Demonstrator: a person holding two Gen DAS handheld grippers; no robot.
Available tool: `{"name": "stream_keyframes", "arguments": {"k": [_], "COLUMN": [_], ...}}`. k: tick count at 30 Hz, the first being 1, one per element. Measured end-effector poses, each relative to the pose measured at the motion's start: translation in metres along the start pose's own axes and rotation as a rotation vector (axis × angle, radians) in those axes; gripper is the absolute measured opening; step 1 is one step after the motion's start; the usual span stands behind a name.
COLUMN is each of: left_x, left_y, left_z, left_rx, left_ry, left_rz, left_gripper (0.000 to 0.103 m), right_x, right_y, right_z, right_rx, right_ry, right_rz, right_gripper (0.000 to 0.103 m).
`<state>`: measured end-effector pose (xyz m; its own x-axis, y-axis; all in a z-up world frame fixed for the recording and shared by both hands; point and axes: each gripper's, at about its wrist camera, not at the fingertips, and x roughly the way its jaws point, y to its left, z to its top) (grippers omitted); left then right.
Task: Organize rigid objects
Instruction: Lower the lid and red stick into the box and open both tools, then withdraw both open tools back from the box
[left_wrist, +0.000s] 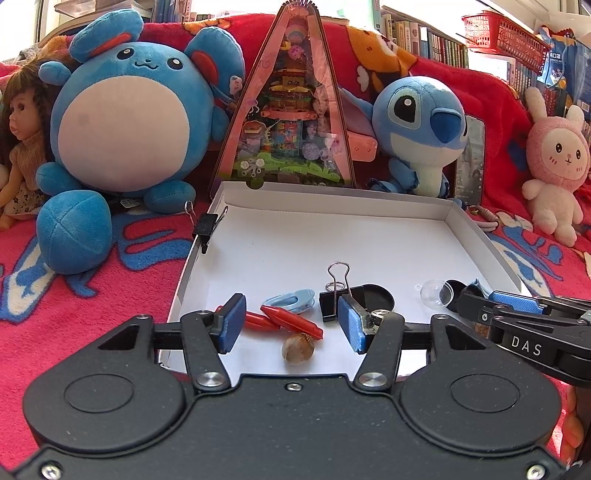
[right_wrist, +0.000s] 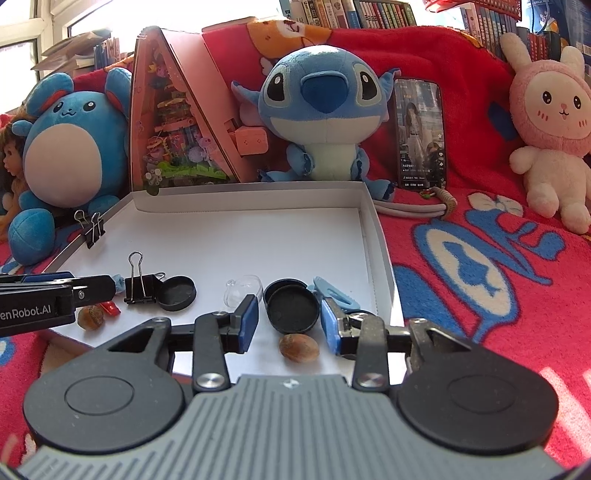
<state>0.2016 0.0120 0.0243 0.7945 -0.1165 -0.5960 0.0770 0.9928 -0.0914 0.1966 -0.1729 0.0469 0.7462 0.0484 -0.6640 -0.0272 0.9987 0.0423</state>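
Left wrist view: the left tongs (left_wrist: 291, 325) stand apart over a nut (left_wrist: 297, 348) and red pieces (left_wrist: 291, 322) at the white tray's (left_wrist: 280, 236) near edge. Right tongs (right_wrist: 290, 325) also gape, gripping nothing, with a black lid (right_wrist: 292, 309) and another nut (right_wrist: 299, 347) between them.

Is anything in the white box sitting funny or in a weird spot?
Yes: one black binder clip is clamped onto the left wall of the white box, not lying inside like the other binder clip. The red clip, blue clip, black lids and nuts lie jumbled near the front edge.
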Motion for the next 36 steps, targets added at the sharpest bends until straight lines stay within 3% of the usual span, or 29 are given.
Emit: {"name": "stream_keyframes", "arguments": {"k": [11,20,36], "left_x": [-0.021,-0.04,-0.056], "left_y": [0.0,0.003,0.008], "left_z": [-0.004,-0.011,-0.02], "left_rx": [0.005,-0.005,-0.004], "left_ry": [-0.035,-0.051,-0.051], "left_rz": [-0.004,-0.02,-0.017], "left_gripper": [0.08,0.083,0.084], "right_x": [-0.016,-0.031,-0.052], "right_y": [-0.002,-0.003,-0.004], "right_z": [-0.002,-0.006,-0.012], "right_rx": [0.014,0.023,0.009], "right_ry": [-0.029,-0.044,-0.064], "right_rz": [-0.005,-0.019,-0.017], "right_gripper": [0.075,0.084,0.087]}}
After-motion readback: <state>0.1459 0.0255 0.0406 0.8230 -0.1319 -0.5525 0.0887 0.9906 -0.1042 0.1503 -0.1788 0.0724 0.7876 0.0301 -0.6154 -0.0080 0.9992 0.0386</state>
